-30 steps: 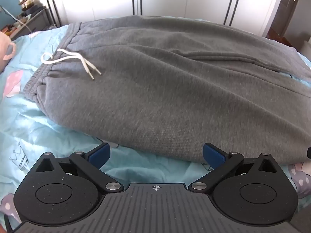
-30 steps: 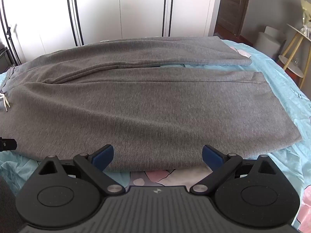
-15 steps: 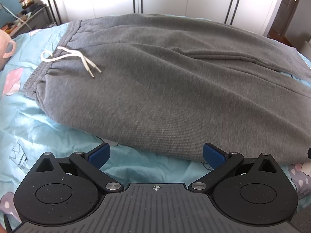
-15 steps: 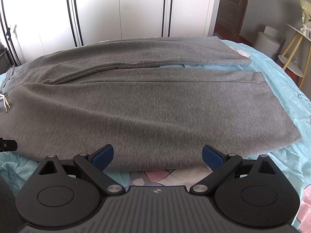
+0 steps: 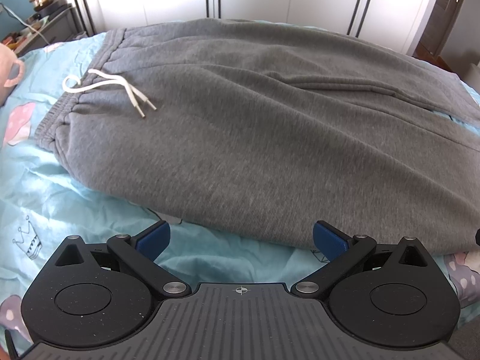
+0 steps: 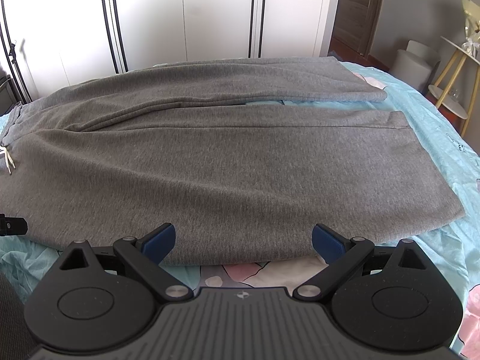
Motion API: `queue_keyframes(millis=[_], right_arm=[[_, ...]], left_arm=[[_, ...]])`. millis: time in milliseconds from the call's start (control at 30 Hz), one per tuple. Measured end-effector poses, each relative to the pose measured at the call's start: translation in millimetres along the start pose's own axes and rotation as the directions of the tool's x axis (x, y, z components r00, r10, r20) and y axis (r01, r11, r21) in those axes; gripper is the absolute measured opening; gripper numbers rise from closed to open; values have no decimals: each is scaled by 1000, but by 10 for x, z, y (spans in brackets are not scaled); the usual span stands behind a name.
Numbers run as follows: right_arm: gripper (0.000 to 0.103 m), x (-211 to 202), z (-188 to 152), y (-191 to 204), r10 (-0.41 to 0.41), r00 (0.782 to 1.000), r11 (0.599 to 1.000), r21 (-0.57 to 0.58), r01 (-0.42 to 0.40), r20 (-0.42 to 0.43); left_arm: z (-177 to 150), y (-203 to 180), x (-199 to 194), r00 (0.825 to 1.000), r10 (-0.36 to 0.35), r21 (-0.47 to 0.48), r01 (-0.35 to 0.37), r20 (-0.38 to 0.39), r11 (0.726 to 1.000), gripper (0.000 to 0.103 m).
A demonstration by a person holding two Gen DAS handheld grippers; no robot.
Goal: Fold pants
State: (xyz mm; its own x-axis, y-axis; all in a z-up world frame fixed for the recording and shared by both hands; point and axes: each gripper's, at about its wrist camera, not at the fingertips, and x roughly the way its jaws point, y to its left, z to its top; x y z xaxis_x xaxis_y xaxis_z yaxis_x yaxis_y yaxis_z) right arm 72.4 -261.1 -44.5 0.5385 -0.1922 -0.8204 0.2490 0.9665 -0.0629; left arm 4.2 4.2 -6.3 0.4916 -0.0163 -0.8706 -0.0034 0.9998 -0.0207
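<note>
Your left gripper [image 5: 240,237] has its blue pads [image 5: 153,238] spread wide apart, holding nothing, just short of the near edge of the grey pants [image 5: 270,138]. The pants lie flat across the bed [image 5: 60,198], waistband toward 10 o'clock, with the white drawstring [image 5: 114,87] resting on the fabric there. Your right gripper [image 6: 243,240] is likewise spread wide and empty, its pads at the near edge of the closer leg [image 6: 225,180]. The second leg [image 6: 240,81] lies beyond at 12 o'clock, both hems toward 2 o'clock.
</note>
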Motion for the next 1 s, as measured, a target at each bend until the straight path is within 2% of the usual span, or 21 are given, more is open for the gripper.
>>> queue_keyframes(millis=[1000], right_arm=[[98,-15,-2,8,-6,1000,1000,-2,6,2]], left_arm=[[4,18,14,1000,-8,-12,8,-8,1000,103]])
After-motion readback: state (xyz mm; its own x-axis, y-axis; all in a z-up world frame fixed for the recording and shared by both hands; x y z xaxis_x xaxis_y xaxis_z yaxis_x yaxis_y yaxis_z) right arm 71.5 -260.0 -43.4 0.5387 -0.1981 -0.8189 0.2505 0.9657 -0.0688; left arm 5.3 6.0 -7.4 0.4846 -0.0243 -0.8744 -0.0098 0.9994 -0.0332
